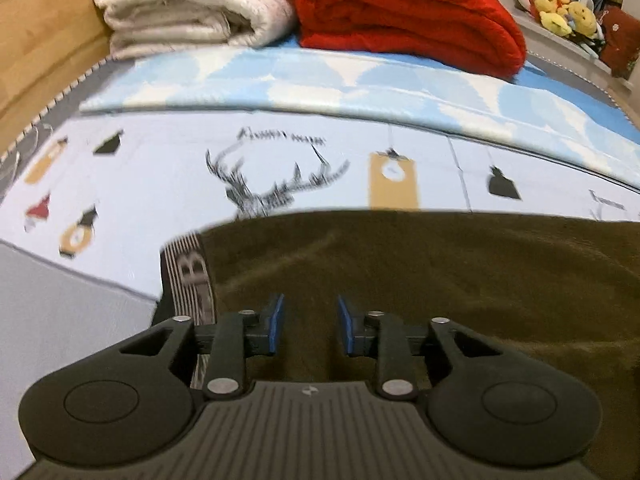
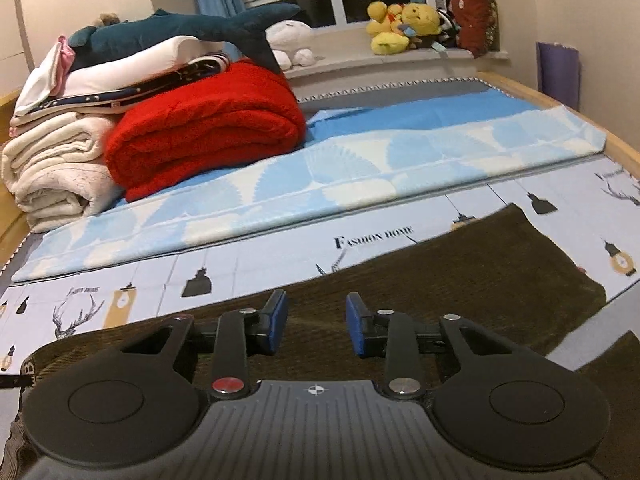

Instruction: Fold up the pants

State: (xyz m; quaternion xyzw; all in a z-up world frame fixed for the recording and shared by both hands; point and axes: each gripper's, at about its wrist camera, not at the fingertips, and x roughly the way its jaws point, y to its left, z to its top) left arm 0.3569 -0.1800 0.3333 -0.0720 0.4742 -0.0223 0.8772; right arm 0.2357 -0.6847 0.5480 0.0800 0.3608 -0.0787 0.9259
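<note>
The left gripper [image 1: 307, 326] and right gripper [image 2: 316, 326] hang part-open, empty, above the pants [image 2: 460, 272] (olive, spread flat below both), poised for pinching. The waistband [image 1: 188, 276] lies left of the left fingers.

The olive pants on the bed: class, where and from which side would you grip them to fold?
Grip the pants at the striped waistband, coming from above at its outer corner; that thick banded edge lies flat and exposed on the sheet.
</note>
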